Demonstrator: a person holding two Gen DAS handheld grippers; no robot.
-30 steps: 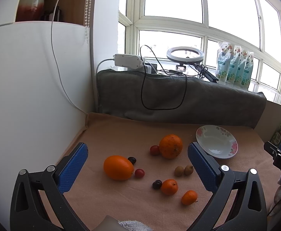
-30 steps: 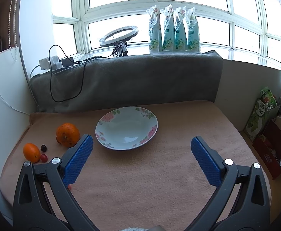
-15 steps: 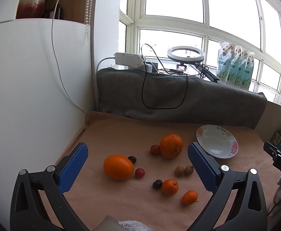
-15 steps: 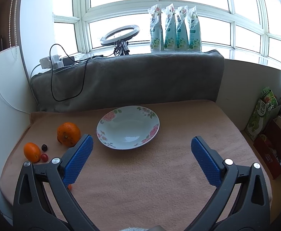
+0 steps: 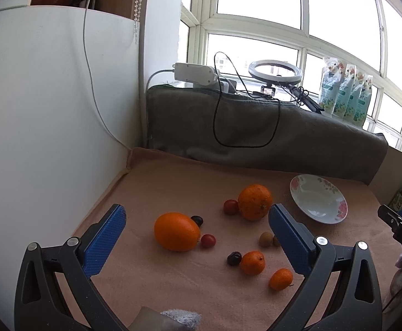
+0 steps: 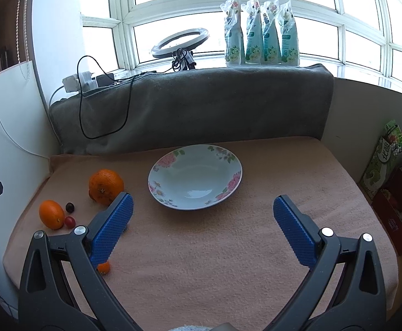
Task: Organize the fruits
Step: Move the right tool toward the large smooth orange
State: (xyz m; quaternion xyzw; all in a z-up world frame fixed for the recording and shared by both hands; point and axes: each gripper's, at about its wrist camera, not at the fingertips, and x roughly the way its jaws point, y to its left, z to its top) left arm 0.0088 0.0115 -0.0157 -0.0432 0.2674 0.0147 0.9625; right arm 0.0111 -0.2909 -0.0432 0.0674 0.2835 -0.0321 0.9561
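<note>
You are at the start of the sorting: nothing is picked up, and the flowered plate (image 6: 195,176) sits empty on the tabletop (image 6: 228,262). Your left gripper (image 5: 195,237) hovers above the scattered fruit with its fingers wide apart and holding nothing. Your right gripper (image 6: 201,223) hangs just in front of the plate, its fingers also spread and empty.

The fruit lies to the left of the plate, all loose on the cloth: a smooth orange (image 5: 177,231) with a dark grape (image 5: 197,220) and a cherry tomato (image 5: 208,240) beside it, and a rougher orange (image 5: 255,202) nearest the plate with another cherry tomato (image 5: 230,207) touching it. Closer to you lie two small tangerines (image 5: 252,262) and a second dark grape (image 5: 234,258).

The likely next move is to lower the left gripper over one fruit, probably the smooth orange between its fingers. Centre it well, since round fruit may roll off when squeezed.
</note>
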